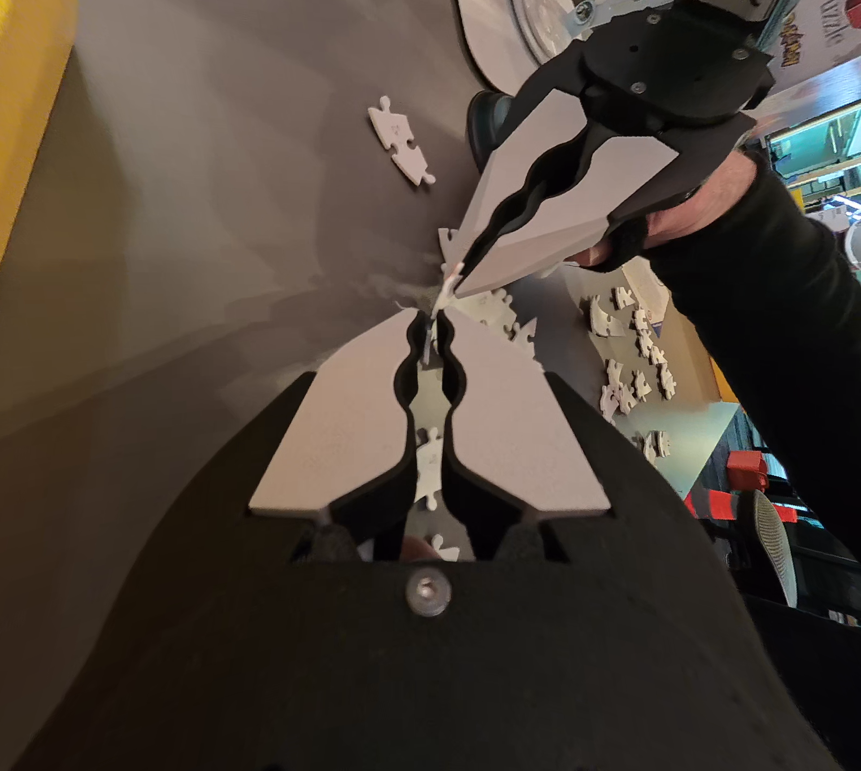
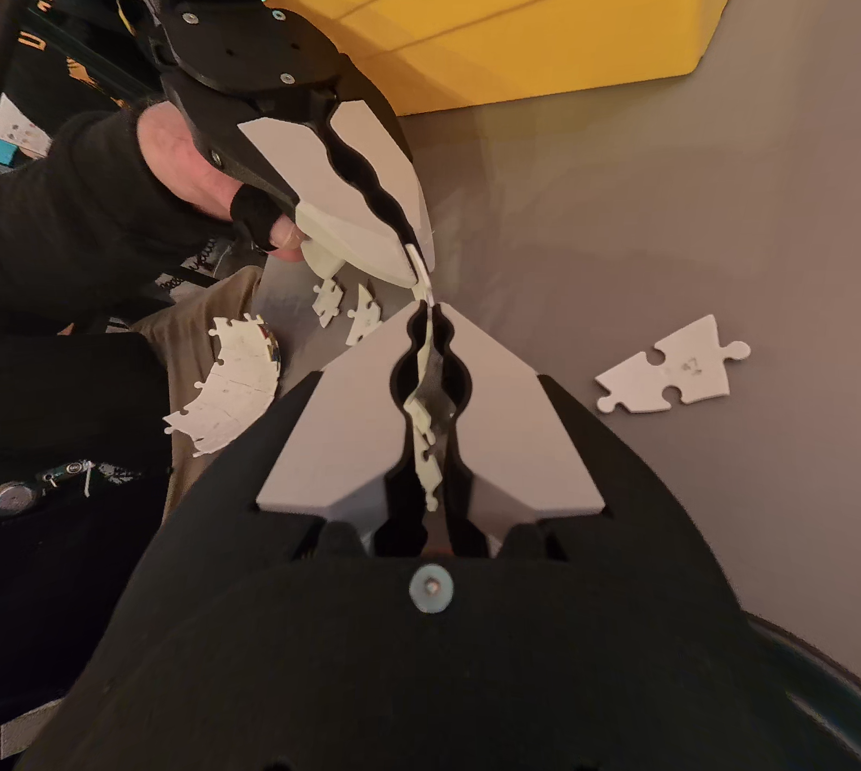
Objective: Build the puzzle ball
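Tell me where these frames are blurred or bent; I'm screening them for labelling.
Left wrist view: fisheye curves the grey table, and motion smear blurs the puzzle piece at the right gripper tip. Right wrist view: sharper, the joined pair of pieces is crisp, though the yellow bin bows at the edge.

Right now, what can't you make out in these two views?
- Left wrist view: join between the held pieces is motion-blurred; right gripper tip covers it.
- Right wrist view: left gripper piece shows edge-on only.
- Curved assembled section: printed side faces away.
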### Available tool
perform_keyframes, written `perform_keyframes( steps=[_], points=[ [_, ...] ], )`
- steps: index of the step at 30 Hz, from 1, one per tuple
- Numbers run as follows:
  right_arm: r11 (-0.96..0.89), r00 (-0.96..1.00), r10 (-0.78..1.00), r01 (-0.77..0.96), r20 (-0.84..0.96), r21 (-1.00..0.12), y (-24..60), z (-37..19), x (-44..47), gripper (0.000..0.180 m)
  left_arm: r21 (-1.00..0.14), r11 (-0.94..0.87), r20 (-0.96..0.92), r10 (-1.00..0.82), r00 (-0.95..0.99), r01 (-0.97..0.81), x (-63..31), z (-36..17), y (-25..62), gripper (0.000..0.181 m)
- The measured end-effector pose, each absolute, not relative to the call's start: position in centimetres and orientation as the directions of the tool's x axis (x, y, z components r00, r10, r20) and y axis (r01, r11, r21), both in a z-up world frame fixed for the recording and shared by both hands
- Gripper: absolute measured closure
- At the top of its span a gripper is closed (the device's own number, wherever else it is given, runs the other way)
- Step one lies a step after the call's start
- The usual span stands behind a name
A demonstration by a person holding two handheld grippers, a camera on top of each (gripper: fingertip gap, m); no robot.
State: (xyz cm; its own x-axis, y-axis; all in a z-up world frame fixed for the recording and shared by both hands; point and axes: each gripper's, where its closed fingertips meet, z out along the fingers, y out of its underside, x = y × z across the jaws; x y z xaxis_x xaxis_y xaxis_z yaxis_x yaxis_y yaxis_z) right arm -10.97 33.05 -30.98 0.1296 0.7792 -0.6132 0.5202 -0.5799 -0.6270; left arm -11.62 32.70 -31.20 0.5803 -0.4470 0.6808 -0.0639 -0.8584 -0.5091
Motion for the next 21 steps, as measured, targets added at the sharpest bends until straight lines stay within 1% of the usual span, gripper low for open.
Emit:
perform_keyframes(
  steps=[5,10,12,15,17,21],
  points=[
    [-0.603,0.108,0.767,0.457,-0.633,-0.653,33.0,-29.6,-11.0,0.180,-0.549,-0.835,0.688,-0.477,0.547,-0.037,-11.6,-30.0,33.0,0.173],
    [-0.607,0.108,0.774,0.408,-0.624,-0.682,33.0,-28.4,-11.0,0.180,-0.613,-0.790,0.669,-0.534,0.517,-0.023,-11.6,-28.1,33.0,0.159],
    [-0.614,0.120,0.776,0.374,-0.619,-0.696,33.3,-27.9,-11.1,0.180,-0.626,-0.780,0.665,-0.544,0.512,-0.015,-11.7,-27.5,33.0,0.151],
    [-0.619,0.127,0.779,0.311,-0.614,-0.721,33.5,-26.8,-11.0,0.180,-0.648,-0.762,0.652,-0.558,0.513,-0.004,-11.9,-26.7,32.8,0.145],
    [-0.624,0.145,0.779,0.288,-0.611,-0.727,33.5,-26.5,-10.8,0.180,-0.655,-0.756,0.650,-0.557,0.517,0.009,-12.2,-26.3,32.7,0.141],
    [-0.664,0.249,0.748,0.260,-0.616,-0.701,34.1,-27.1,-10.7,0.180,-0.667,-0.743,0.584,-0.570,0.577,-0.059,-13.0,-26.6,31.8,0.141]
  ],
)
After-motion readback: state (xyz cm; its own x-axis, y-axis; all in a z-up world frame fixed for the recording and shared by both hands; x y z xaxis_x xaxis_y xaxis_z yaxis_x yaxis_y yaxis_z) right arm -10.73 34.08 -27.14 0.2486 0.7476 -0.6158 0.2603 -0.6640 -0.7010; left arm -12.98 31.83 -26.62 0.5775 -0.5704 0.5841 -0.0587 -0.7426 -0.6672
